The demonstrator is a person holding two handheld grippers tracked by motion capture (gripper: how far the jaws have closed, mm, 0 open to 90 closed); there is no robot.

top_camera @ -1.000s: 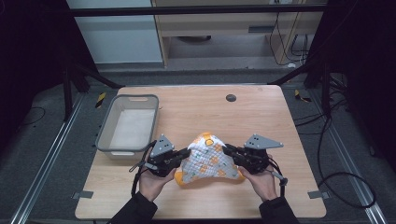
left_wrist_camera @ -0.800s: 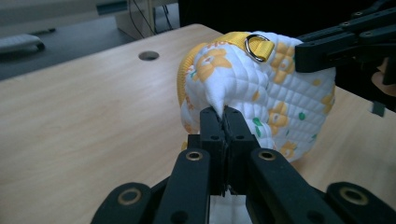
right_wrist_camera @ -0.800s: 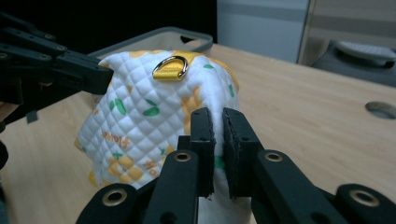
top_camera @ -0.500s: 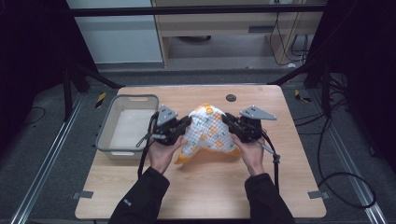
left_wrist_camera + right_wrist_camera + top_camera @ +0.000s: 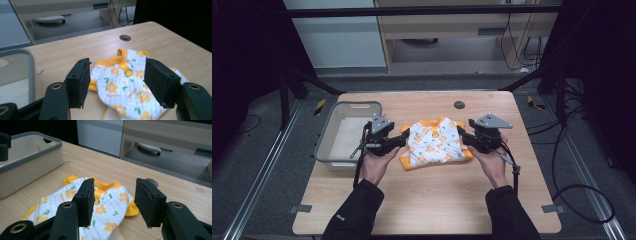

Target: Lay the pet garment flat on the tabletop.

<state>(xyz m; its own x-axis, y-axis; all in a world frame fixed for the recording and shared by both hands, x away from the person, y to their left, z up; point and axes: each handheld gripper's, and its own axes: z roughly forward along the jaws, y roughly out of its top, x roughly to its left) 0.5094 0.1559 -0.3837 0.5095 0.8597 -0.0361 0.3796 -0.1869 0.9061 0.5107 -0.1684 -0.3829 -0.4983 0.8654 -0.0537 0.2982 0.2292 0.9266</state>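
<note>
Both hands slid the folded baby top (image 5: 435,142) up the worktop (image 5: 437,200) | left gripper (image 5: 404,138) and right gripper (image 5: 462,135) just opened, nothing held | risk: fold springs loose, hem snags a pad on the way out

Left gripper (image 5: 404,139): black body, grey three-cornered plate on top, thin black cable looping behind the fingers. Right gripper (image 5: 461,135): same black build, larger grey plate with small dark screw dots, black cable trailing back past the wrist. Fingers (image 5: 78,81) are flat black blocks with matte, slightly frayed pad faces; a brass-ringed screw hole sits just below each pad, smaller holes on the pad sides. Left hand (image 5: 377,162) and right hand (image 5: 492,165) bare; both sleeves black, small white logo on left cuff.
</note>
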